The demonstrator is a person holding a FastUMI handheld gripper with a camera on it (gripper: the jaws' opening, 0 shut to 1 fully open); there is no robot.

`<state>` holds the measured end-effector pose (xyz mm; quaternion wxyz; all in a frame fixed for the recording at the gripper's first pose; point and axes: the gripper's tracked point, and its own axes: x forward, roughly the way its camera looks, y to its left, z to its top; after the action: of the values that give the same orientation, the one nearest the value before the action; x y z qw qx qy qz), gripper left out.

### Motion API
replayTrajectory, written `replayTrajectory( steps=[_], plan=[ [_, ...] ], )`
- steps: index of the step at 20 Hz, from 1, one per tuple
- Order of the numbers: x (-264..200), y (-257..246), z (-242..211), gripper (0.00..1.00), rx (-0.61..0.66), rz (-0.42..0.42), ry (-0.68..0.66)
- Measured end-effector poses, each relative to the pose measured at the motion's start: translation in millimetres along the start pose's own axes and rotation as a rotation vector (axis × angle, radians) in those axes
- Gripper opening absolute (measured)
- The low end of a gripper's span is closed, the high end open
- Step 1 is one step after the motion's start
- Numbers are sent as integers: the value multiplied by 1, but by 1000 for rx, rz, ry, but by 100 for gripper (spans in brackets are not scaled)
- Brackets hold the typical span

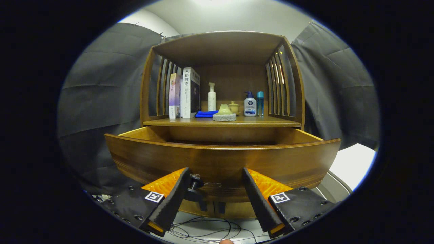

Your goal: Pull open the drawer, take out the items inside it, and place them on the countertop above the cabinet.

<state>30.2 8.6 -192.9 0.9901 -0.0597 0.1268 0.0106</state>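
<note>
The wooden drawer of the cabinet stands pulled out, its curved front panel just ahead of my fingers. Its inside is hidden behind the front panel, so I cannot see any items in it. My gripper is open, with the fingers spread wide in front of the drawer's face. A small dark knob on the drawer front sits close to the left finger, not clamped. The countertop lies above the drawer, beyond the fingers.
On the countertop stand two books, a white pump bottle, a blue cloth, a green object on a round stone pad, a small lidded pot, a pump bottle and a teal bottle. Cables lie on the floor below.
</note>
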Motion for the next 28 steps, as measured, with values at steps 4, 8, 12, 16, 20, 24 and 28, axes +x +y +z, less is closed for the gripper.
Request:
replayTrajectory(
  steps=[4, 8, 12, 16, 20, 24, 28],
  plan=[
    [3, -1, 2, 98, -6, -8, -12],
    [13, -1, 10, 98, 16, -16, -12],
    [29, -3, 12, 97, 19, -41, -11],
    [39, -4, 13, 97, 19, -65, -11],
    [53, -5, 15, 97, 20, -104, -2],
    [69, -5, 17, 97, 21, -118, 14],
    [88, -6, 20, 98, 28, -120, 36]
  ],
)
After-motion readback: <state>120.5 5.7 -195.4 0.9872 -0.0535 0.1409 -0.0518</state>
